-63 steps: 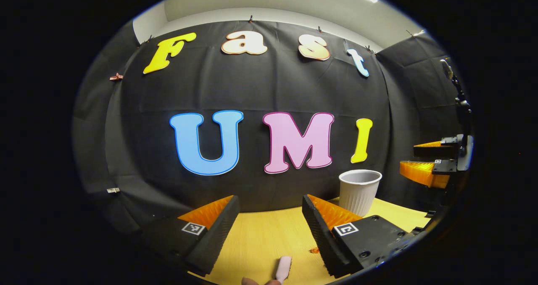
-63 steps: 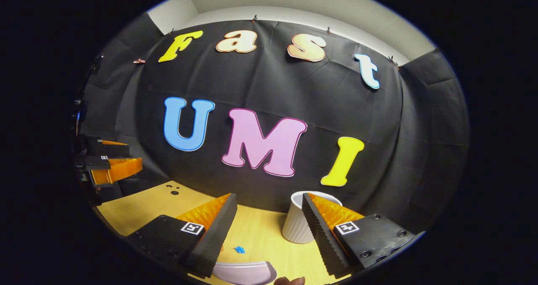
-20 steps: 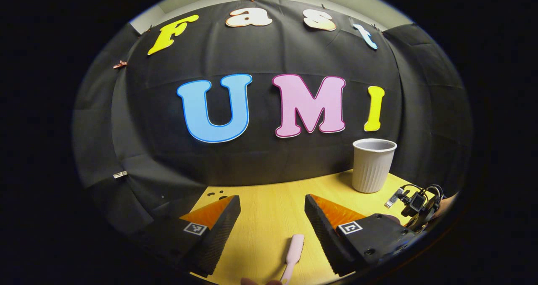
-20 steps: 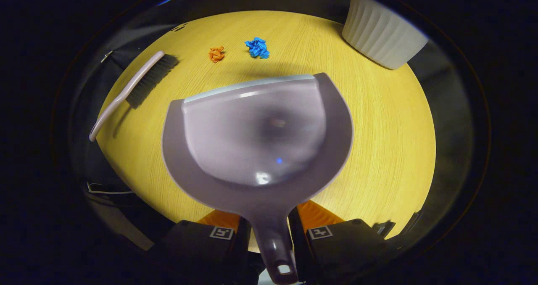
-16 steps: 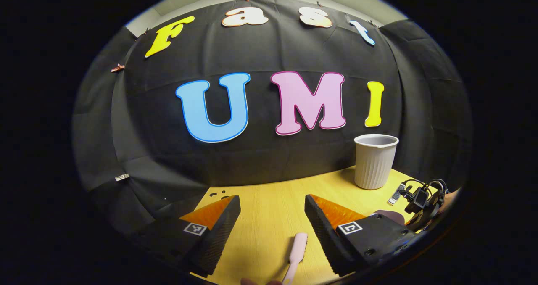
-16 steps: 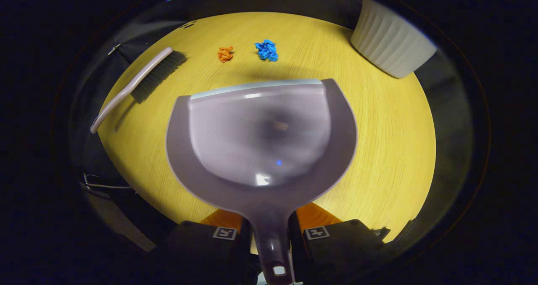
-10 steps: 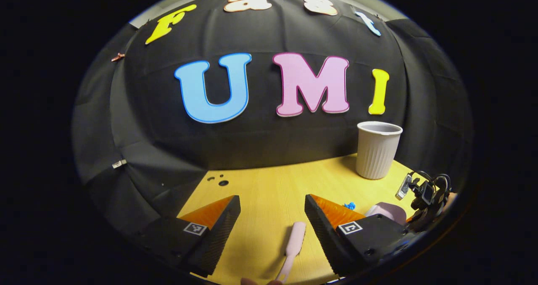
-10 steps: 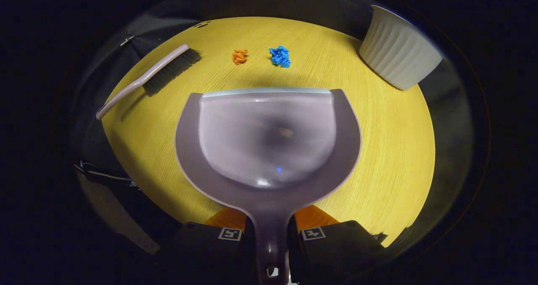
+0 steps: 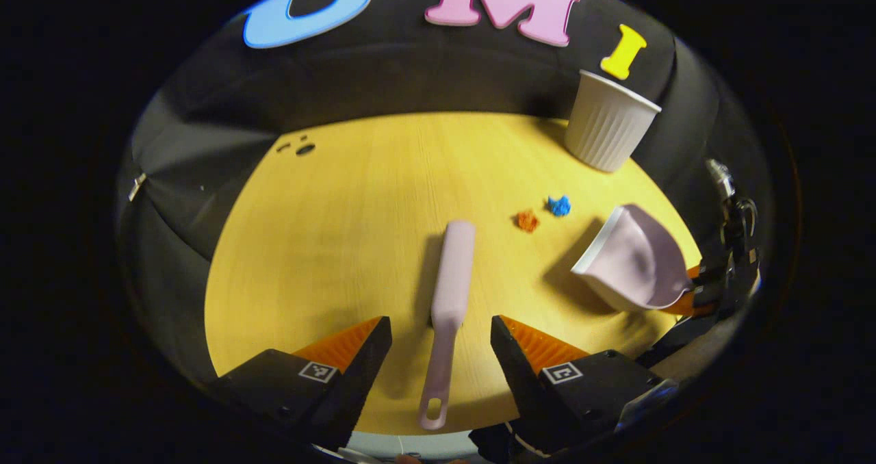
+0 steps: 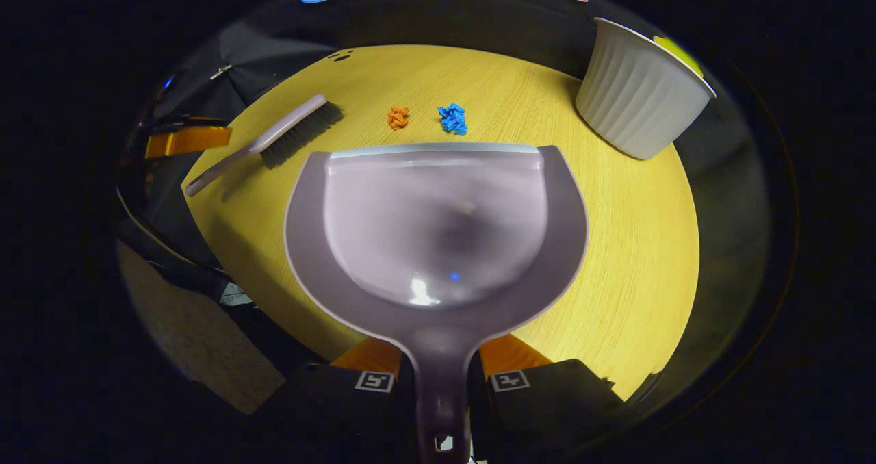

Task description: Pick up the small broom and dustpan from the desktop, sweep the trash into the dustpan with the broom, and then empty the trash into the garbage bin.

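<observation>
The right gripper has its jaws closed on the handle of the pale lilac plastic dustpan, one finger pressed to each side of it. The pan is held above the yellow wood-grain table, its straight front lip pointing toward the far edge. In the left gripper view the same dustpan hangs tilted over the table's right side, with the right gripper at its handle.

The left gripper has its jaws wide open, one finger on each side of the handle of the small pale pink broom, not touching it. The broom lies flat near the middle of the table, its handle end toward the near edge and its head toward the far edge. In the right gripper view the broom shows dark bristles and lies near the table's left edge, with the left gripper just beyond its handle.

Two bits of trash rest on the table beyond the dustpan's lip: a crumpled orange paper scrap and a crumpled blue paper scrap, close beside each other but apart. They lie between the broom head and the white ribbed garbage bin, which stands upright at the far right corner of the table. The left gripper view shows the orange scrap, the blue scrap and the bin as well.
</observation>
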Demonstrator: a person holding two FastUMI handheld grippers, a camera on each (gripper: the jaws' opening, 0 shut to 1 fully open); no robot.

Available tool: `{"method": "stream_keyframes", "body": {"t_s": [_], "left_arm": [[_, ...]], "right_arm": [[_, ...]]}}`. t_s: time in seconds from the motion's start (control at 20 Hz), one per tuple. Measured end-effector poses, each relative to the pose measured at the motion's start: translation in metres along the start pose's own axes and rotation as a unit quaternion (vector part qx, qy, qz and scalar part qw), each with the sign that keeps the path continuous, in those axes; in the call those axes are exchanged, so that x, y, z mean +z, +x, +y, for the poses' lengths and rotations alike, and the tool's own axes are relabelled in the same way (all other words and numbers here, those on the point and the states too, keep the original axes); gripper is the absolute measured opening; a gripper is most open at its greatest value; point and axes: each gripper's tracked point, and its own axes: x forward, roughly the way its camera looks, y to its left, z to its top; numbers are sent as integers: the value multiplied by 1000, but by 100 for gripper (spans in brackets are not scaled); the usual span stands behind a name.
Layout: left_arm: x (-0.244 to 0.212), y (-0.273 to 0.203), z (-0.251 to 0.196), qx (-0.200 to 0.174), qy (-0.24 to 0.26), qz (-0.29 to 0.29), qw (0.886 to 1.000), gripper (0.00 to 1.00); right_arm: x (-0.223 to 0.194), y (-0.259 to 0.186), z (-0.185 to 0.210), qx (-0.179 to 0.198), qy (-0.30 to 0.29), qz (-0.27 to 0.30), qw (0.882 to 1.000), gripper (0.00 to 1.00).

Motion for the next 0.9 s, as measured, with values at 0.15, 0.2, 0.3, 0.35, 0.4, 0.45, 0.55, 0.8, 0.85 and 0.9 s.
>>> {"method": "stream_keyframes", "body": {"t_s": [0.15, 0.2, 0.3, 0.35, 0.4, 0.45, 0.55, 0.8, 0.85, 0.9], "left_arm": [[-24, 35, 1, -4, 30, 55, 998, 88], [-29, 44, -1, -7, 30, 68, 997, 87], [-38, 55, -3, -7, 31, 93, 995, 83], [-39, 60, -3, -5, 33, 101, 994, 78], [-40, 64, -3, -3, 36, 105, 994, 77], [-40, 68, -4, -5, 38, 109, 993, 68], [-43, 73, -3, 4, 41, 120, 992, 65], [-41, 75, -5, 7, 48, 127, 991, 38], [-38, 76, -3, 11, 53, 125, 991, 31], [-30, 77, 2, 24, 63, 116, 991, 28]], "right_arm": [[0, -1, -2, -3, 0, 3, 1000, 41], [0, -2, -1, -3, 0, 4, 1000, 36], [-1, -2, 1, -2, -2, 6, 1000, 36], [-1, -2, 2, -1, -3, 7, 1000, 36], [-1, -2, 3, -1, -3, 9, 1000, 36], [-2, -3, 3, -1, -4, 11, 1000, 36], [-3, -4, 5, 0, -6, 15, 1000, 36], [-4, -3, 1, 6, -15, 29, 999, 41], [-5, -3, -1, 9, -19, 37, 999, 36], [-6, -2, -4, 11, -24, 49, 998, 36]]}}
